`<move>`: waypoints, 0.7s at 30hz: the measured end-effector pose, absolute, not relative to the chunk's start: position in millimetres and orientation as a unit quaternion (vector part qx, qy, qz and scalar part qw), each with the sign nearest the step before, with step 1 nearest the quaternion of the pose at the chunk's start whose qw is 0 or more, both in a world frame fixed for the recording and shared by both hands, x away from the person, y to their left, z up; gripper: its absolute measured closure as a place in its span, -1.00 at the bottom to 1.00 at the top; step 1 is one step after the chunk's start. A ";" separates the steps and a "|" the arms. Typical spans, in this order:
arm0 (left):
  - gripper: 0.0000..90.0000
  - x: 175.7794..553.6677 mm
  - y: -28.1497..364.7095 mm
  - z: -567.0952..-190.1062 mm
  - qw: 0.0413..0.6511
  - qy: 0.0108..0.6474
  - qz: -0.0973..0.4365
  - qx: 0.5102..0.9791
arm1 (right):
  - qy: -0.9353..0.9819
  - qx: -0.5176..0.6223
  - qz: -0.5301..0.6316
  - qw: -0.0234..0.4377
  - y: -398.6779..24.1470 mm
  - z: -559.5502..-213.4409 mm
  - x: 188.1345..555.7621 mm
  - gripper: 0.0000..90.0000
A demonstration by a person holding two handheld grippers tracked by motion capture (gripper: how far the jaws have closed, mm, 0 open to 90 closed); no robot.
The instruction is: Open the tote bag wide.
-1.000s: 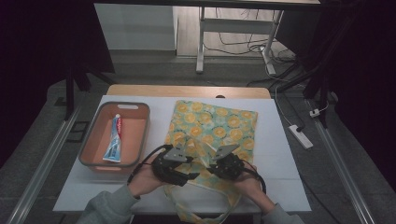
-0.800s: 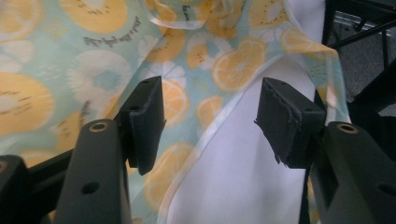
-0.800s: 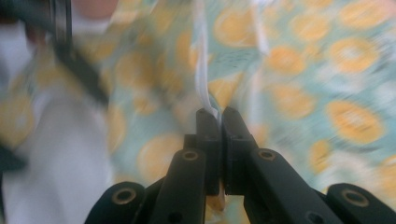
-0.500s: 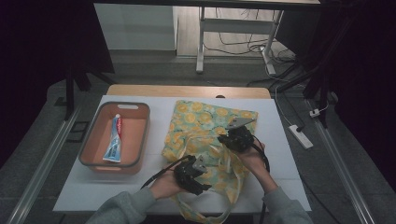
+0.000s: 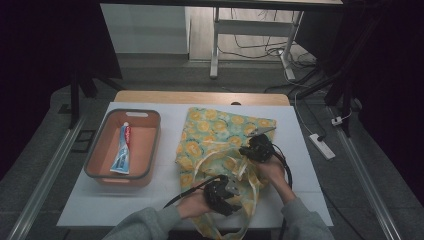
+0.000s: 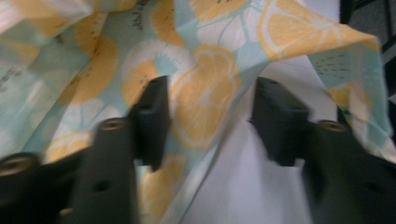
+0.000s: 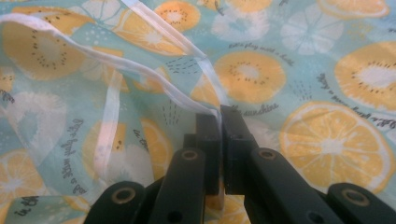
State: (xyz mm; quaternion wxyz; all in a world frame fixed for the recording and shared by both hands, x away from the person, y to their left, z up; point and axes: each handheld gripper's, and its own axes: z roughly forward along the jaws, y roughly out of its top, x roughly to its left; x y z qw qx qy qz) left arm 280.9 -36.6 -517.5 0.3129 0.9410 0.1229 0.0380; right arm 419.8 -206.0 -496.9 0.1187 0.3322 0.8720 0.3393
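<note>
Nearest the front edge of the white tabletop (image 5: 100, 210), the left gripper (image 5: 223, 191) sits in the person's left hand (image 5: 192, 205), its jaws spread wide in the left gripper view, with a fold of the fruit-print cloth bag (image 6: 205, 88) hanging between and beyond them and bare table surface showing underneath; nothing is clamped there. Just past it, toward the right side, the right gripper (image 5: 256, 148) is held by the right hand (image 5: 272, 170) over the middle of the bag (image 5: 220, 135). In the right gripper view its jaws are pressed together on a pale strap (image 7: 154, 74) of the bag (the strap runs up and away to the left from the pinch, lifted off the printed cloth (image 7: 303, 93)). The bag lies spread over the centre of the tabletop, rumpled toward the front edge, where its lower end and a strap loop hang over. Further left, near the left edge, an orange tray (image 5: 100, 170) holds a toothpaste tube (image 5: 121, 150) lying lengthwise. A strip of bare wood (image 5: 200, 97) shows along the far edge.
</note>
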 end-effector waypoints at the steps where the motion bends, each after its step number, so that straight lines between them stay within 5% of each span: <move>1: 0.42 280.8 -40.5 -520.4 0.309 0.121 0.038 0.943 | 0.872 0.334 0.339 0.115 -206.1 -497.9 419.9 0.87; 3: 0.77 280.7 -41.1 -520.5 0.313 0.122 0.037 0.941 | 0.873 0.331 0.341 0.105 -207.0 -499.6 420.4 0.71; 4: 0.92 280.4 -41.2 -520.2 0.311 0.121 0.040 0.942 | 0.873 0.333 0.343 0.100 -207.3 -500.0 420.5 0.44; 5: 0.97 280.5 -39.7 -519.3 0.309 0.120 0.041 0.942 | 0.869 0.336 0.349 0.096 -207.2 -499.9 420.4 0.06; 11: 0.98 280.0 -35.9 -516.7 0.316 0.123 0.040 0.940 | 0.878 0.286 0.382 0.048 -191.9 -470.2 397.4 -0.54; 14: 0.98 276.2 -34.3 -513.8 0.320 0.118 0.039 0.939 | 0.905 0.250 0.342 0.027 -173.6 -471.5 381.6 -0.62; 17: 0.98 274.3 -33.3 -512.2 0.320 0.116 0.038 0.939 | 0.926 0.246 0.281 0.053 -161.0 -487.4 379.1 -0.62; 21: 0.98 271.5 -29.8 -510.6 0.320 0.108 0.037 0.941 | 0.929 0.260 0.262 0.025 -162.0 -503.1 385.7 -0.20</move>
